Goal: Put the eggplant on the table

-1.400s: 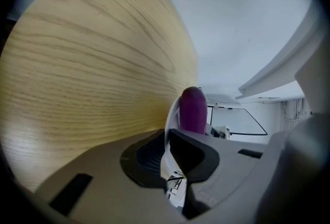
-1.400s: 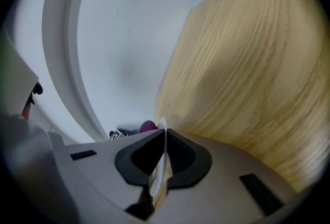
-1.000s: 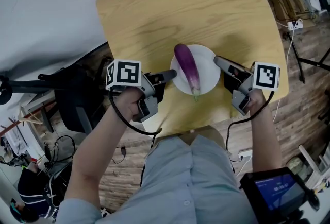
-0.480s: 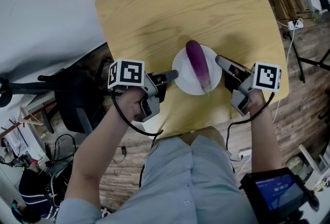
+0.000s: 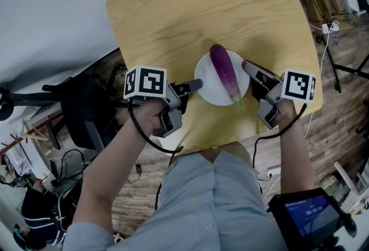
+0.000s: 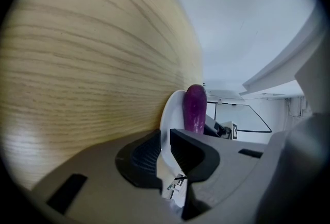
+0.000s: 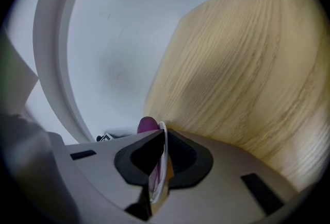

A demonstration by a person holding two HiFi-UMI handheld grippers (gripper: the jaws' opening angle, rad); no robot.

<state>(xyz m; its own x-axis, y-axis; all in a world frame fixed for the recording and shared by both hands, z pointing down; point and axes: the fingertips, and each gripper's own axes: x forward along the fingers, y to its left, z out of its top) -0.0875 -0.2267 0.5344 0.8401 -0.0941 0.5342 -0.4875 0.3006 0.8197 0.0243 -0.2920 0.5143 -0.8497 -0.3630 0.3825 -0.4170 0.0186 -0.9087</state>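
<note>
Opposite plate (image 5: 206, 79) rims pinched by left tongs (image 5: 198, 83) and right tongs (image 5: 244, 63), just loosening; eggplant (image 5: 223, 72) aboard, open table (image 5: 190, 7) beyond.

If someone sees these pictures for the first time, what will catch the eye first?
A purple eggplant lies on a white plate at the near edge of the wooden table. The left tongs and right tongs each clamp the plate's rim from opposite sides, their jaws having just opened slightly.

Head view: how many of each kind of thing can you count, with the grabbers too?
Eggplant: 1
Plate: 1
Table: 1
Grippers: 2, the left gripper and the right gripper, each pinching the plate's rim, jaws just opened a touch
Total: 5
</note>
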